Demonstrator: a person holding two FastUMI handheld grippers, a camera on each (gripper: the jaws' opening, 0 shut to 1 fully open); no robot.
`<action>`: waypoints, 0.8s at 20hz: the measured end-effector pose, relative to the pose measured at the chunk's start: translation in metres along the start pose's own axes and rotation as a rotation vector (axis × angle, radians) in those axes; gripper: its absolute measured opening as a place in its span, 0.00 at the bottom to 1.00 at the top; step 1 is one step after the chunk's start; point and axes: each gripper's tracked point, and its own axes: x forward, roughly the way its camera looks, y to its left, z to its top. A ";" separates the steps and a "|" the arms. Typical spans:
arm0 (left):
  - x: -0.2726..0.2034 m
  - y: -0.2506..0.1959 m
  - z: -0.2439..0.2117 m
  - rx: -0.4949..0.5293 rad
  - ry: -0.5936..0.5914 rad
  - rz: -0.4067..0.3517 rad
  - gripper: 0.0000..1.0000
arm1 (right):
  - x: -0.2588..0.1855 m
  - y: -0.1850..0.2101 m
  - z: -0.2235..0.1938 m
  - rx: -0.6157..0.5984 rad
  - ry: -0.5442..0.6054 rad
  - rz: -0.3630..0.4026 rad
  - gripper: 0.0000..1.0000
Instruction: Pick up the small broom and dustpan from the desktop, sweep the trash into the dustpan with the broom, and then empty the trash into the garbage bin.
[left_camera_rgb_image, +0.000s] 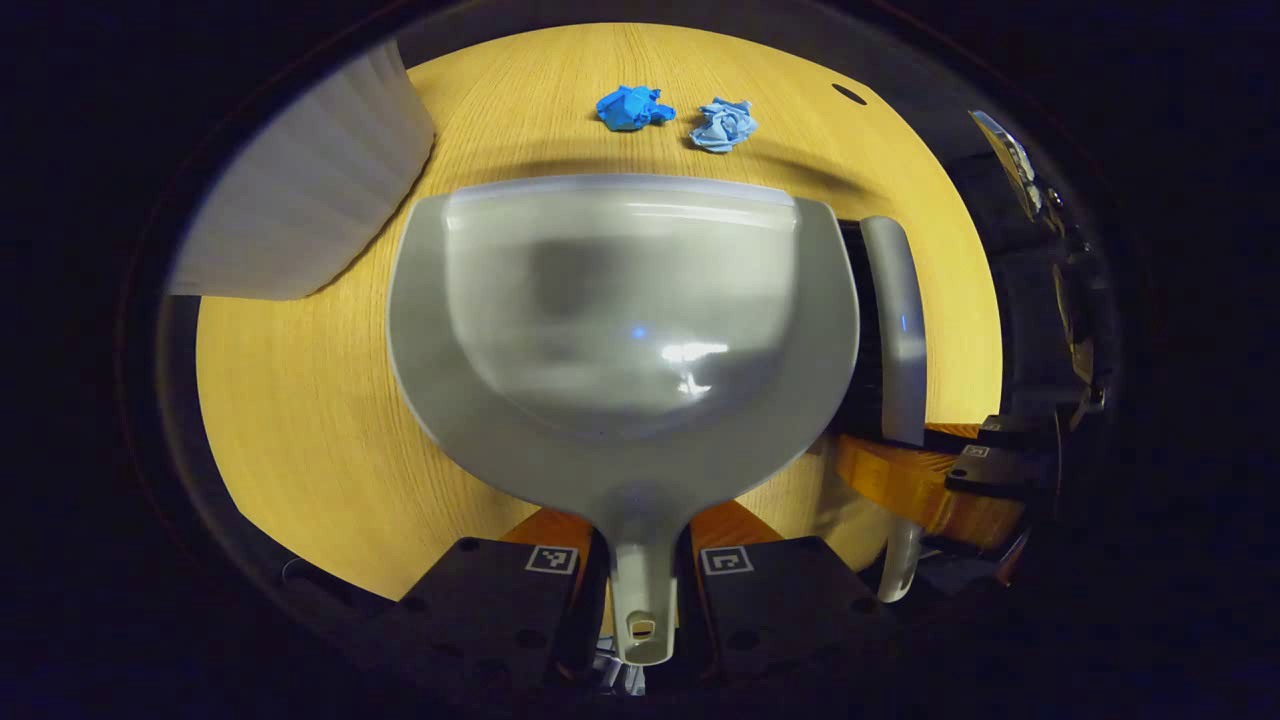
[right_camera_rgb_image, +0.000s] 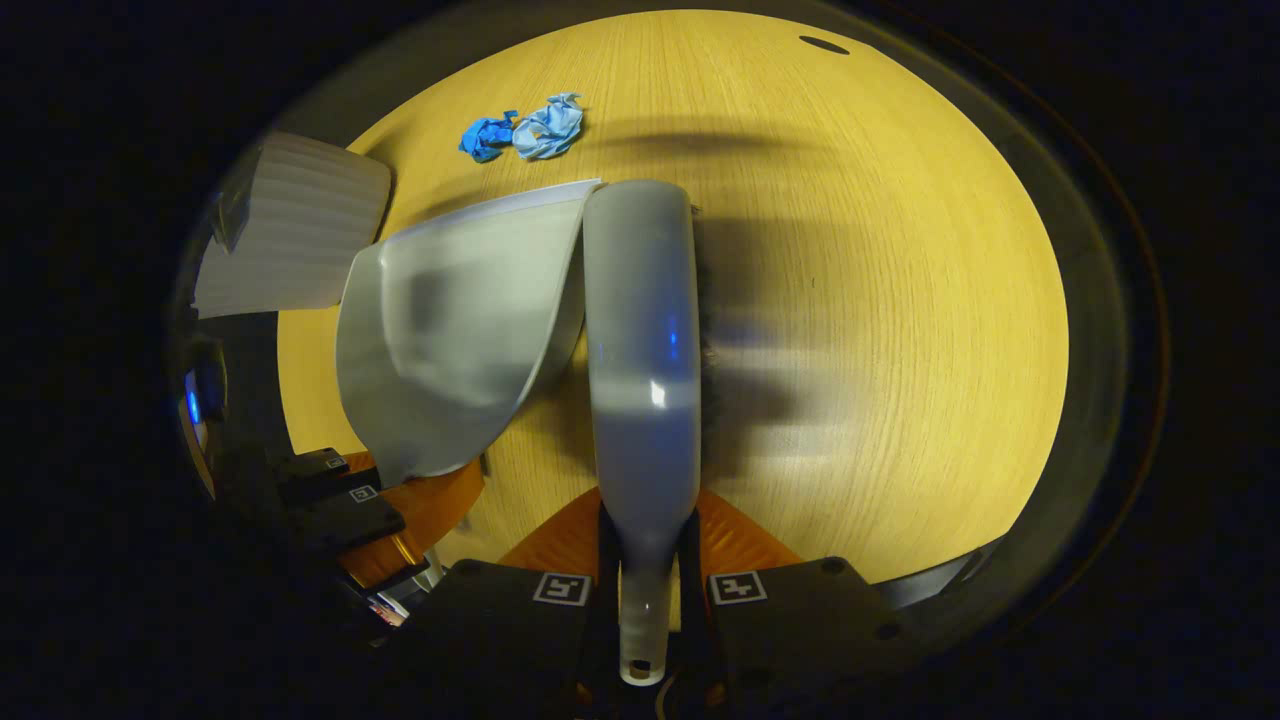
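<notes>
Broom (left_camera_rgb_image: 893, 330) right of dustpan (left_camera_rgb_image: 620, 330)

Grey dustpan (left_camera_rgb_image: 620, 330) and grey broom (right_camera_rgb_image: 640, 350) side by side, two crumpled blue scraps (left_camera_rgb_image: 675, 115) beyond them.

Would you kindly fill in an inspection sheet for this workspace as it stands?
Surface: wooden desktop, a dark hole near its far edge.
Job's things: dustpan and broom held side by side above the desktop; two crumpled blue scraps lie ahead, unswept; bin at the left.
Clutter: nothing seen.
Grippers: left hand-held gripper shut on the dustpan handle; right hand-held gripper shut on the broom handle.
Cables: nothing seen.
Surroundings: dark.
</notes>
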 end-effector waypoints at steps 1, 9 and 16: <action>-0.004 0.002 -0.001 0.037 -0.006 0.002 0.29 | -0.003 0.002 0.001 -0.006 -0.004 0.015 0.28; -0.013 0.024 -0.015 0.204 -0.038 0.049 0.25 | -0.077 -0.006 0.091 -0.224 -0.199 -0.021 0.23; -0.015 0.042 -0.020 0.313 -0.037 0.119 0.24 | -0.090 -0.004 0.231 -0.651 -0.290 -0.231 0.23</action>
